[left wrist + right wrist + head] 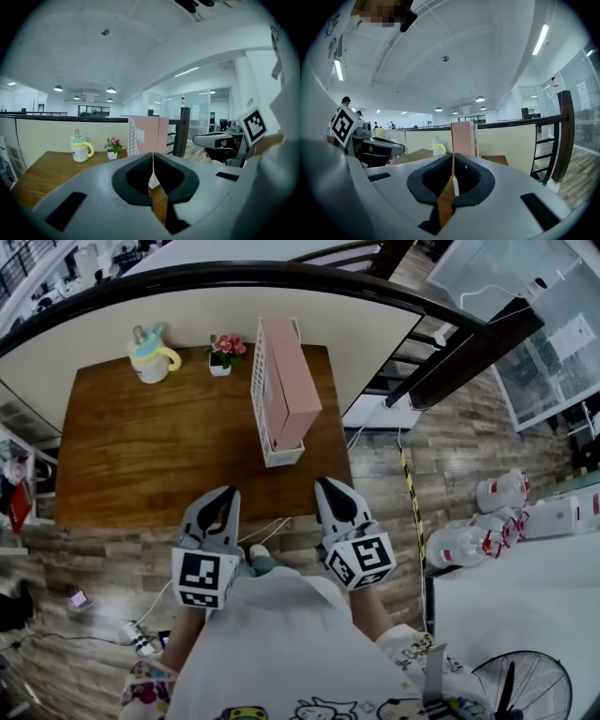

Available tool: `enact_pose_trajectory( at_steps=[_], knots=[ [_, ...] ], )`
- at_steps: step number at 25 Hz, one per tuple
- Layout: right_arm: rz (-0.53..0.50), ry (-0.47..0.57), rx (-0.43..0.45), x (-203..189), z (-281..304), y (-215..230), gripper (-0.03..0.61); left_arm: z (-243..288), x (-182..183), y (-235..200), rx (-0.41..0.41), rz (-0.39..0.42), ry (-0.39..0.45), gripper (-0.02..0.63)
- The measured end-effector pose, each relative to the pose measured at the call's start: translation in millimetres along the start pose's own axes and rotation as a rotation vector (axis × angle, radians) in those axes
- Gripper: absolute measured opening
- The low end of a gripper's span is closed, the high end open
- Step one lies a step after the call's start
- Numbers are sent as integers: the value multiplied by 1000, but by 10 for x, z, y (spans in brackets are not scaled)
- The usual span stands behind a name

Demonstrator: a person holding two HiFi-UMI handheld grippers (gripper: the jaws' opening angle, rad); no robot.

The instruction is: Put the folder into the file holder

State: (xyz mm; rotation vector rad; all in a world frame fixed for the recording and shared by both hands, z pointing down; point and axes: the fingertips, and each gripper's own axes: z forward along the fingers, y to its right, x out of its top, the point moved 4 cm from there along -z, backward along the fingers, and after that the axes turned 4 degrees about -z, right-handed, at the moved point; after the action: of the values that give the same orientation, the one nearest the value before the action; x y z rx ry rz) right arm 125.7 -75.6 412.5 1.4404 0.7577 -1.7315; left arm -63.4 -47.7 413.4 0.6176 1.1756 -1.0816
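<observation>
A pink folder (286,381) stands upright inside the white slotted file holder (261,399) on the right part of the wooden table (159,456). Both grippers hover side by side over the table's near edge, short of the holder. My left gripper (225,495) has its jaws together with nothing between them. My right gripper (328,486) is likewise shut and empty. In the left gripper view the folder (150,133) and holder (132,138) stand straight ahead beyond the closed jaws (153,157). The right gripper view shows the folder (462,138) ahead of its closed jaws (453,159).
A pastel mug (150,354) and a small flower pot (223,352) sit at the table's far edge, left of the holder. A dark curved railing (281,277) runs behind. Plastic bottles (497,512) lie on the floor at right, a power strip (141,638) with cables at lower left.
</observation>
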Motion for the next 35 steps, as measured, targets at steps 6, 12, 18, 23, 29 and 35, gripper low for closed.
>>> enact_pose_trajectory(
  at_steps=[6, 12, 18, 23, 29, 35],
  knots=[
    [23, -39, -19, -88, -36, 57, 1, 89, -70, -24, -26, -6, -42, 9],
    [36, -38, -55, -77, -98, 114, 0, 63, -130, -113, -31, -28, -55, 8],
    [44, -48, -75, -167, -104, 138, 0, 47, -234, -148, -45, -23, -98, 8],
    [55, -65, -70, -244, -97, 136, 0, 46, -274, -147, -43, -33, -99, 6],
    [60, -70, -68, -248, -100, 122, 0, 40, -272, -139, -45, -27, -97, 6],
    [80, -62, -66, -246, -108, 128, 0, 38, -289, -134, -45, -21, -100, 6]
  ],
)
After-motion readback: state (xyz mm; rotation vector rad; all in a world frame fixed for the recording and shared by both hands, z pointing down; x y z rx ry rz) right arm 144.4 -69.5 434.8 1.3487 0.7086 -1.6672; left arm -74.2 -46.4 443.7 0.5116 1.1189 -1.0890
